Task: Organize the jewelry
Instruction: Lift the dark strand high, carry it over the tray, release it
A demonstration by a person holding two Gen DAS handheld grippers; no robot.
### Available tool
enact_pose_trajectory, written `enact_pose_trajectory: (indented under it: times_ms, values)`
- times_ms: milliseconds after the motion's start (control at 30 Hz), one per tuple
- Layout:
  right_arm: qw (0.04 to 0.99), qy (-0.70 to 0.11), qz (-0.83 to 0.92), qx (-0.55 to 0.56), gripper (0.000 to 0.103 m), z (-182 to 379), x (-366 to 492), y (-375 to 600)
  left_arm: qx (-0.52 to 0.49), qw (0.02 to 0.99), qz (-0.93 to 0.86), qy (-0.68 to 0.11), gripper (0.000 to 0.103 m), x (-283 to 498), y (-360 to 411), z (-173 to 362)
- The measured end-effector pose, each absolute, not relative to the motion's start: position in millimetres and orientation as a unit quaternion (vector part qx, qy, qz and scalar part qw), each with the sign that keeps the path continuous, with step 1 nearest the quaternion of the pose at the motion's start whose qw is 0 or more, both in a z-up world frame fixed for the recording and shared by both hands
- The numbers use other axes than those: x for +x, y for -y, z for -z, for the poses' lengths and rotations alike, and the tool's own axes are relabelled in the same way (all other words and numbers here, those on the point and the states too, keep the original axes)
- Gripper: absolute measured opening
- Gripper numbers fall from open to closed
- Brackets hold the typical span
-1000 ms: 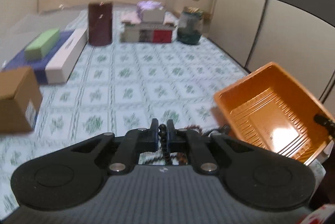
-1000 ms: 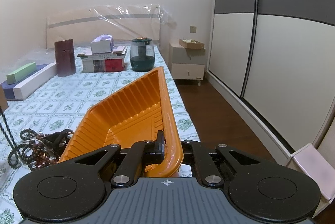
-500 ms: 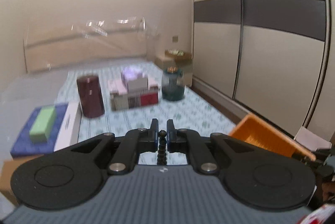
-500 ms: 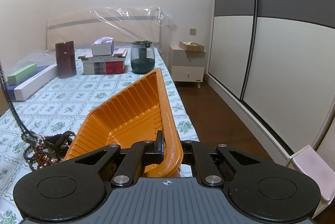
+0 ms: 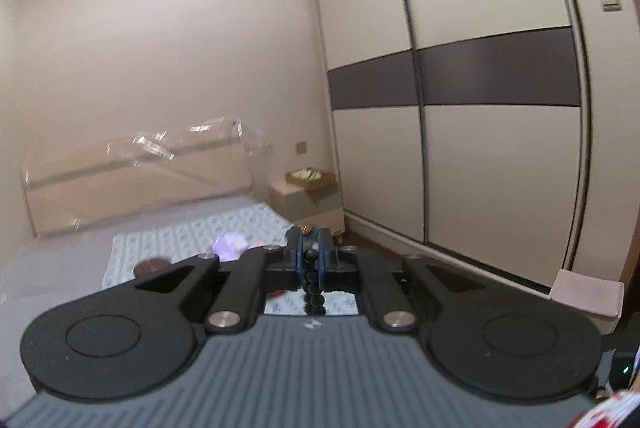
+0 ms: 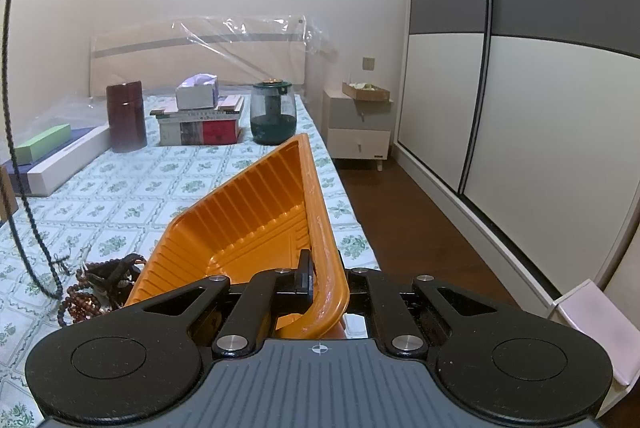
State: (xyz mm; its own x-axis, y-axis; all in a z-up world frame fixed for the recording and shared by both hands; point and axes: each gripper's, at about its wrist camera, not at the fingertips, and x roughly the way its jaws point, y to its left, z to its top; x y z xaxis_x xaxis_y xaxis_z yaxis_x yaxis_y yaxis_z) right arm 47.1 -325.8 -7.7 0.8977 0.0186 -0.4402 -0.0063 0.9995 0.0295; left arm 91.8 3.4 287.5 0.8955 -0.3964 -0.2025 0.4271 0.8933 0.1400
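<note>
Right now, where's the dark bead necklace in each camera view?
Left wrist view: dark bead necklace at bottom centre, pinched in the left gripper, hanging down.
Right wrist view: necklace runs down the left edge to the bead pile.
Shared landmark: nightstand tray.

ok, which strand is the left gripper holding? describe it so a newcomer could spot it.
Start at the patterned bedspread and find the tilted orange tray; beside its near left corner lies a heap of beads. The dark bead strand is the one that rises from that heap to the frame's top left corner. Its neighbours are reddish-brown and lie coiled.
</note>
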Motion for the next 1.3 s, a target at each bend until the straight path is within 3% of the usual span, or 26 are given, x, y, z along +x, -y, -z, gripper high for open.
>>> enact_pose_trajectory:
  times_ms: [367, 567, 933, 1300]
  values:
    - [0.975, -0.223, -0.005, 0.015, 0.007, 7, 47, 324, 0.079, 0.953, 0.290, -0.030, 0.006, 90, 50, -348]
    - [0.975, -0.224, -0.005, 0.019, 0.007, 8, 47, 326, 0.069, 0.936, 0.341, -0.048, 0.006, 98, 94, -343]
    - [0.974, -0.225, -0.005, 0.027, 0.007, 8, 50, 327, 0.095, 0.900, 0.383, -0.186, 0.006, 138, 163, -238]
    - [0.973, -0.228, -0.005, 0.032, 0.007, 10, 51, 328, 0.117, 0.860, 0.383, -0.316, 0.006, 163, 172, -121]
